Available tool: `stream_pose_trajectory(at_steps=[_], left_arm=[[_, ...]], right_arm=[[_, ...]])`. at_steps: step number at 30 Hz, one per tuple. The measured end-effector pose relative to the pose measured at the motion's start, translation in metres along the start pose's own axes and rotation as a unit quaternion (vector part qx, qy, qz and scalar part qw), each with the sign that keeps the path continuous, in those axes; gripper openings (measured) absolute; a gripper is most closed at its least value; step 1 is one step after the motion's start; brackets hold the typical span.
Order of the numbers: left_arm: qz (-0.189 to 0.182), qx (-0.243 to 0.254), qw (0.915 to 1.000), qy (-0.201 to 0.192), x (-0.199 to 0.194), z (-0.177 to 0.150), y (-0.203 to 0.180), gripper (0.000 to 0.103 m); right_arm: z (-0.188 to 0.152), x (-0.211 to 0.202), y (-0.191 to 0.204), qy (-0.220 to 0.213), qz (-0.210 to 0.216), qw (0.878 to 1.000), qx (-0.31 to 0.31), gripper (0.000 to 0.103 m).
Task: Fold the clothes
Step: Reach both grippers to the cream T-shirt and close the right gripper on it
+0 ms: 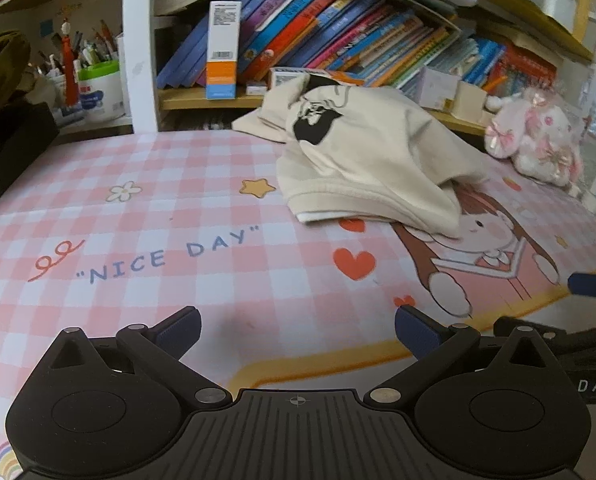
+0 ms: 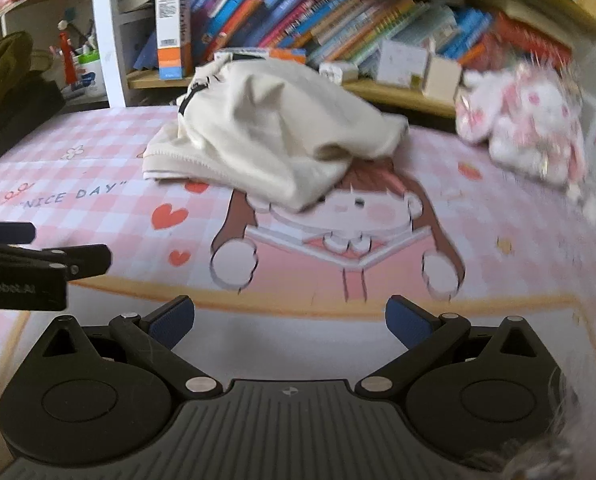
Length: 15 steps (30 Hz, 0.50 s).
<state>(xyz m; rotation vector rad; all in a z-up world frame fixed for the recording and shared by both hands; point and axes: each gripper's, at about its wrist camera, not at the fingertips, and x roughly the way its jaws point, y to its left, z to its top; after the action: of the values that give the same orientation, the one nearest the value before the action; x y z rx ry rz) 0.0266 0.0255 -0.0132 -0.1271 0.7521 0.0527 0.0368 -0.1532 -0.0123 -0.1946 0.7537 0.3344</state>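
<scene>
A cream garment [image 1: 362,152] with a black printed figure on it lies in a loose, rumpled heap toward the far edge of the desk, its ribbed hem turned toward the cameras and one end bunched up against the lower shelf; nothing about it looks squared or creased into a fold, so the folding seems not yet begun, and spreading it flat, then every fold, is left to do. It rests on a pink checked mat [image 1: 146,240] printed with "NICE DAY", hearts and a cartoon girl, whose hair the near edge of the cloth partly covers. The left hand-held gripper [image 1: 298,330] hangs low over the near part of the mat with its blue-padded fingers spread wide and nothing between them; the garment lies well ahead of it and off to its right. The right hand-held gripper [image 2: 290,320] is likewise spread wide and empty, with the garment well ahead and slightly to its left, beyond the cartoon girl. Neither touches the cloth. Behind the heap a shelf carries a row of leaning books [image 1: 338,28] and an upright carton [image 1: 223,50]; a pink and white plush toy [image 1: 538,136] sits to the right, near the garment but apart from it
</scene>
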Motion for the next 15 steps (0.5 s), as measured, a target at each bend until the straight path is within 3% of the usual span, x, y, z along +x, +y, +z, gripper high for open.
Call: stream_pose_trajectory(at_steps=[7, 15], left_arm=[[0.018, -0.01, 0.9996, -0.019, -0.001, 0.005, 0.004, 0.103], [0.04, -0.025, 0.9984, -0.032, -0.012, 0.005, 0.008, 0.103]], right_arm=[[0.013, 0.02, 0.001, -0.055, 0.004, 0.994, -0.091, 0.103], [0.03, 0.051, 0.0, -0.046, 0.04, 0.99, -0.123, 0.103]])
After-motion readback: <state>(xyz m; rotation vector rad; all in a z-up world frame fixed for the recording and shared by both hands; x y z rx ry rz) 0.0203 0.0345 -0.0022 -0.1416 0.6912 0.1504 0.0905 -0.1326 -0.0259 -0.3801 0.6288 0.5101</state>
